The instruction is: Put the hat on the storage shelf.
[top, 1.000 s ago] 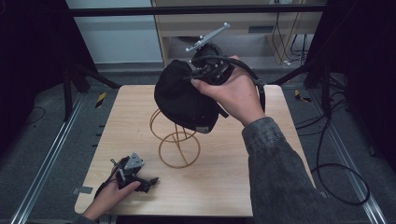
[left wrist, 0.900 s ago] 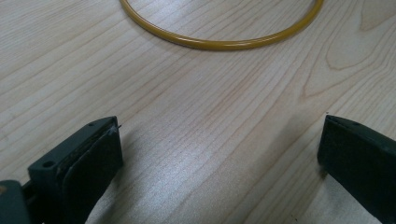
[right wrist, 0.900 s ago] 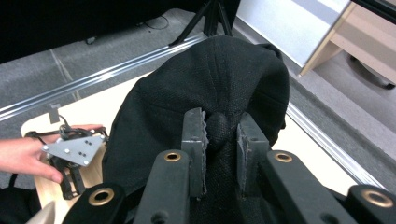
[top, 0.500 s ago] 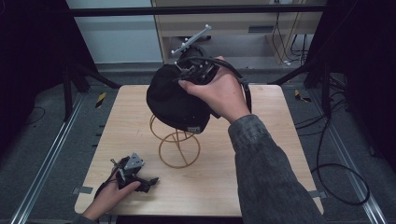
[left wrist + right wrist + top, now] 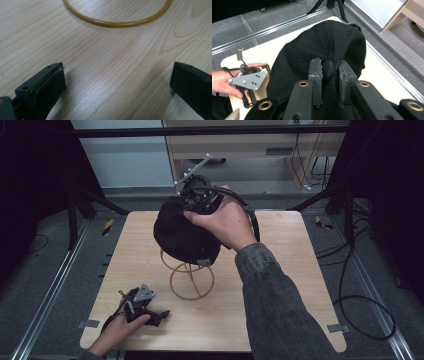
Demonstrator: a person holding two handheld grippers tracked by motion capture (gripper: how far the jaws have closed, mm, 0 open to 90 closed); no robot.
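The right gripper (image 5: 329,72) is closed on a pinch of black cloth at the top of the cap (image 5: 322,45); the fold sits between its two pads. The right hand (image 5: 222,220) holds the cap over the middle of the table (image 5: 280,320), a little toward the far edge. The cap hangs above the yellow wire stand (image 5: 191,279), and its lower rim is close to the top of the stand; I cannot tell if they touch. The round base ring of the stand lies flat on the wood.

The left gripper (image 5: 117,82) rests near the left corner of the near edge, held by the left hand (image 5: 117,330). Its jaws are wide apart with only bare wood between them, and part of the base ring (image 5: 117,23) curves just ahead of them. Nothing lies between this gripper and the stand.

Around the table there are metal rails (image 5: 47,295) on the grey floor and black cables (image 5: 360,305) at the right side.
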